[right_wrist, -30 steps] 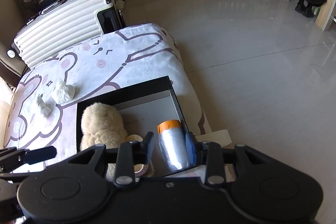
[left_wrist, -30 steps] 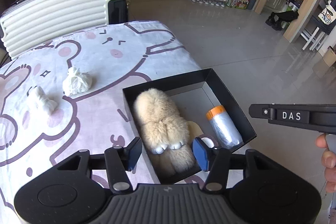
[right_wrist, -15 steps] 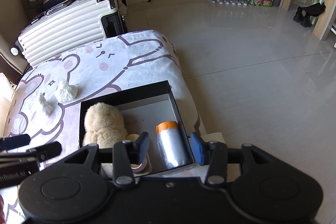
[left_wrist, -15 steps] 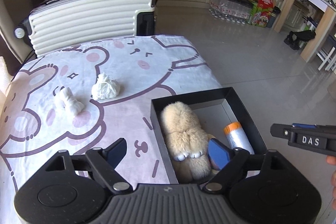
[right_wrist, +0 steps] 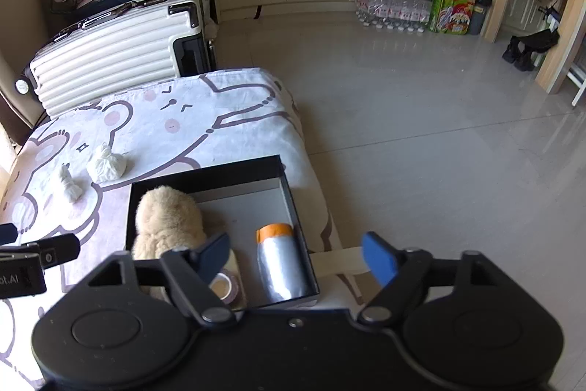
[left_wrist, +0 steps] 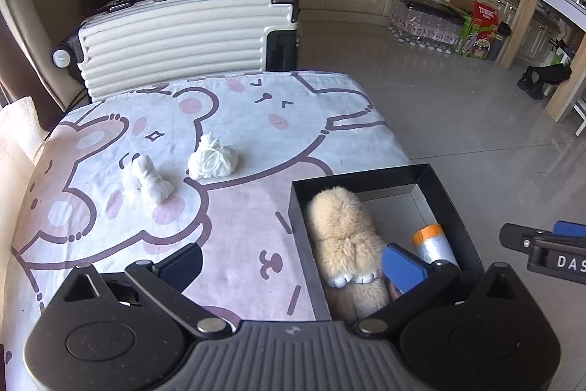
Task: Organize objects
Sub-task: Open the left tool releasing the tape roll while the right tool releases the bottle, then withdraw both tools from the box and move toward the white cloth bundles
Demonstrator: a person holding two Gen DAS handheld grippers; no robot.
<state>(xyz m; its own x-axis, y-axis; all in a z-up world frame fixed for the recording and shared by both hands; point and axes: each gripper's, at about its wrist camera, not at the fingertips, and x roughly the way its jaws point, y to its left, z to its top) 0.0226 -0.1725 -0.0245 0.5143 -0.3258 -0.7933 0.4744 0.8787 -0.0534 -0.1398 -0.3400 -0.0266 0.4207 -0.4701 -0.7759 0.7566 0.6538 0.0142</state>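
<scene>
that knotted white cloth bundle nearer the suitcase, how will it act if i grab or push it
The knotted white cloth bundle looks soft and crumpled, so it would probably squash under the pads. It seems light, likelier to slide than roll. Its loose knot might snag or loosen.

Left gripper (left_wrist: pixel 293 266): black plastic body, ribbed grey centre plate with small embossed logo, two round discs moulded into flanking lobes, silver pivot screws on angled black linkage arms, blue pads on fingers (left_wrist: pixel 403 268). Right gripper (right_wrist: pixel 296 255): same black build, plain black centre, silver pivot screws, blue fingers (right_wrist: pixel 379 259); its side, seen from left wrist view, bore white letters "DAS"
</scene>
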